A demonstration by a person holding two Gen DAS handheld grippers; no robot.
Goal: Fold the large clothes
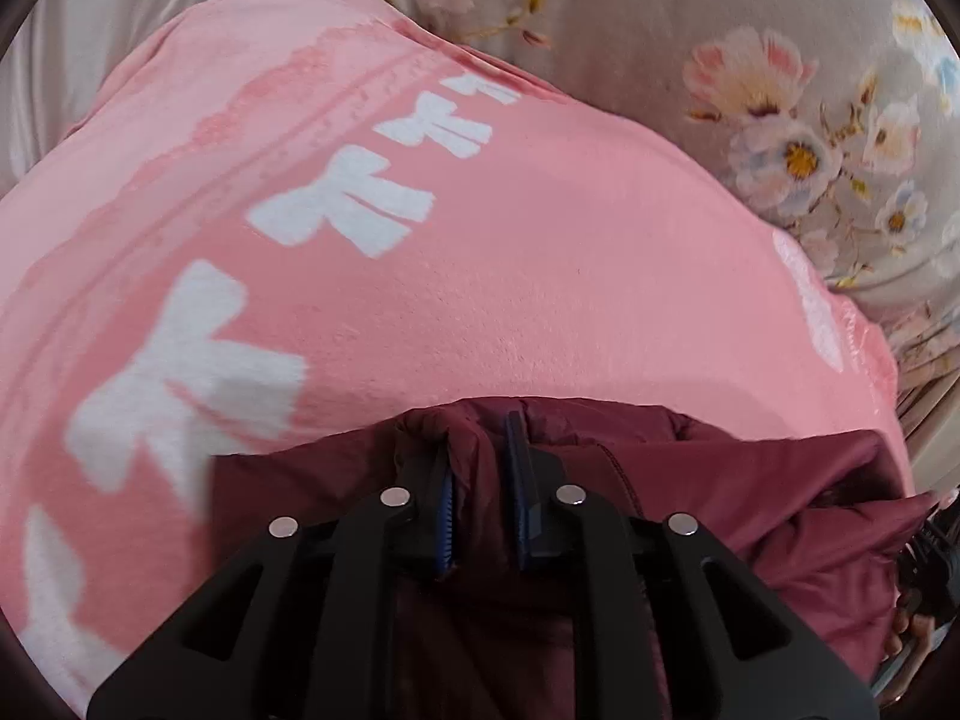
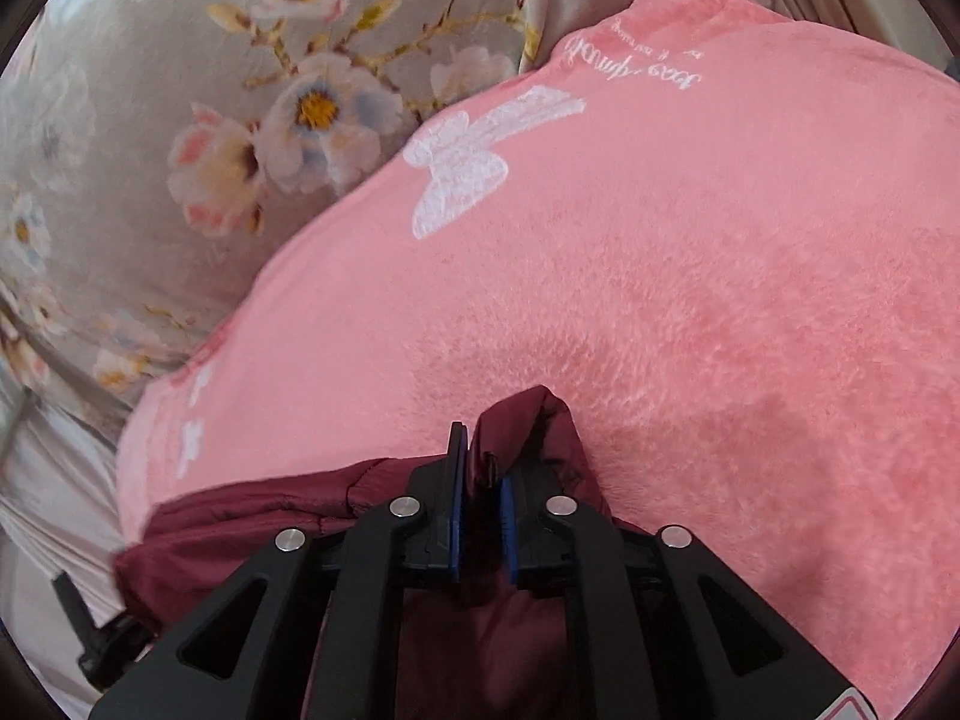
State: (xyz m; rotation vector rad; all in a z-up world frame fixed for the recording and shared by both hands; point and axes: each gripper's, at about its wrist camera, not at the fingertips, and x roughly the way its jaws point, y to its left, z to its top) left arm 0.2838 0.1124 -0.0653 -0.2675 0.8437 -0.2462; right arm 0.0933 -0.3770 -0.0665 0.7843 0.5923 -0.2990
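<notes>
A dark red padded garment (image 1: 750, 480) hangs from both grippers above a pink fleece blanket (image 1: 510, 276). My left gripper (image 1: 480, 450) is shut on a bunched edge of the garment, which spreads to the right and below the fingers. In the right wrist view my right gripper (image 2: 480, 456) is shut on another folded edge of the dark red garment (image 2: 240, 516), which trails off to the left. The pink blanket (image 2: 690, 300) fills the view ahead of the right gripper.
The pink blanket carries white bow prints (image 1: 348, 204) and a white butterfly print (image 2: 462, 168). Under it lies a grey floral bedsheet (image 1: 810, 138), also seen in the right wrist view (image 2: 180, 120). A black device (image 2: 102, 642) shows at the lower left.
</notes>
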